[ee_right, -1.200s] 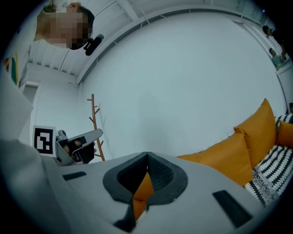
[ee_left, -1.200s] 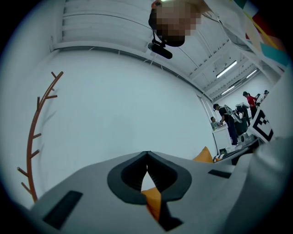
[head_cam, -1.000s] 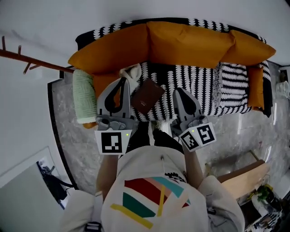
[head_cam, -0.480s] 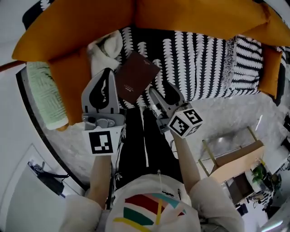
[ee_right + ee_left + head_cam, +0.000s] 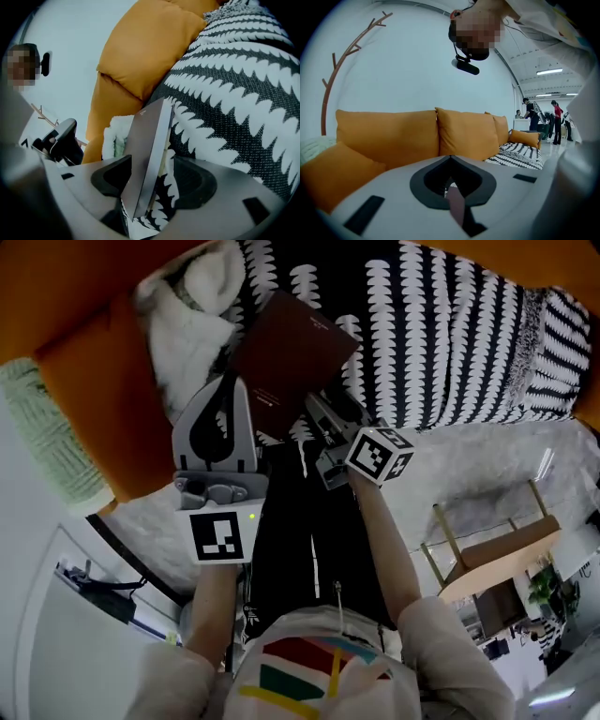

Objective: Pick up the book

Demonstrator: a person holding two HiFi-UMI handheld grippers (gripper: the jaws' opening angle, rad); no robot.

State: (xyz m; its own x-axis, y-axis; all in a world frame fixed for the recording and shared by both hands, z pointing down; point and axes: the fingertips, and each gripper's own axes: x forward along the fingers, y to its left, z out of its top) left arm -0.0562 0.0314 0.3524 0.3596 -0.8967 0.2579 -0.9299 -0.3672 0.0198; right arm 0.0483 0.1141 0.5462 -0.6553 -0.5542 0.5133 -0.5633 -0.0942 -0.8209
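Observation:
A dark brown book (image 5: 295,357) lies on the sofa's black-and-white throw (image 5: 441,334), its left side against a white fluffy pillow (image 5: 202,324). My right gripper (image 5: 319,411) is at the book's near edge, rolled on its side. In the right gripper view the book (image 5: 147,150) stands edge-on between the open jaws of the right gripper (image 5: 154,185), with a gap on each side. My left gripper (image 5: 228,382) is shut and empty, just left of the book's near corner. In the left gripper view the left gripper (image 5: 450,159) points level at the orange back cushions.
Orange cushions (image 5: 94,399) line the sofa's left side and back (image 5: 389,140). A green knitted blanket (image 5: 42,427) hangs at the far left. A wooden side table (image 5: 497,559) stands on the marble floor (image 5: 469,465) to the right. People stand far off (image 5: 555,124).
Both grippers have come down towards the sofa, which now fills the head view. The right gripper has rolled onto its side and opened its jaws around the book's edge. The book has not moved.

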